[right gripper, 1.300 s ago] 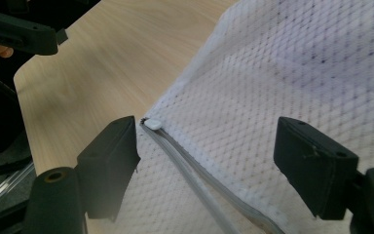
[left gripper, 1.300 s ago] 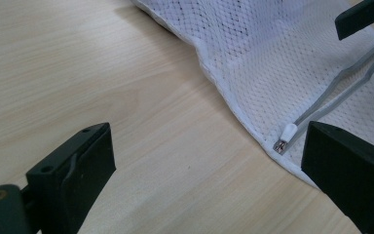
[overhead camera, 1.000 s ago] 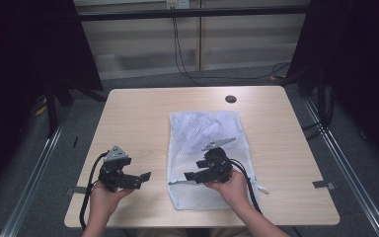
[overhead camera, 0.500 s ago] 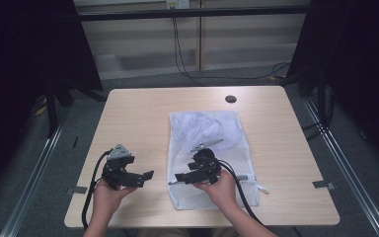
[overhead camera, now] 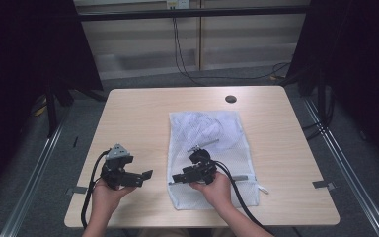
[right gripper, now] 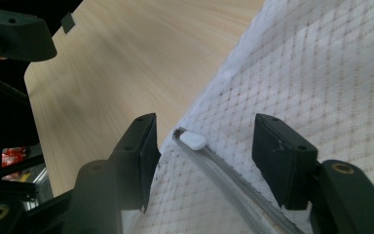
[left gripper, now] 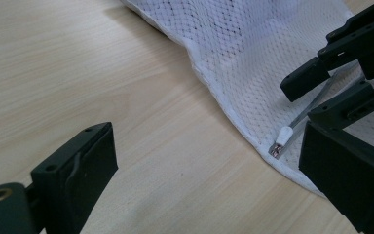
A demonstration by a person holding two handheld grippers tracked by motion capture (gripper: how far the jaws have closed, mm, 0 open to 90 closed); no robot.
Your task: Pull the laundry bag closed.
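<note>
the white mesh laundry bag (overhead camera: pixel 212 158) lies flat on the light wood desk (overhead camera: pixel 143 118), running from the middle of the desk down toward the near edge, right of centre. something pale sits bunched inside its far half. along the bag's near-left edge runs a grey zipper (right gripper: pixel 233 183), and its small white zipper pull (right gripper: pixel 193 140) sits right at the bag's left corner, next to bare desk.

the right hand-held gripper (overhead camera: pixel 177 177) is down over the bag's near-left part, the person's right hand (overhead camera: pixel 217 185) wrapped around it. its jaws stand open and apart, and in the right gripper view the zipper pull lies between them, nearer the left jaw, touched by neither. that same pull shows in the left gripper view (left gripper: pixel 283 138), at the bag's hem.

the left hand-held gripper (overhead camera: pixel 145 175) is held over bare desk just left of the bag, in the person's left hand (overhead camera: pixel 106 192), pointing toward the right one. its jaws are wide open too, with nothing but wood grain between them. a black cable (overhead camera: pixel 91 192) trails from it off the near edge. the two grippers sit near each other, not touching.

far back on the desk, a small dark round cap (overhead camera: pixel 231 98) sits well apart from the bag.
</note>
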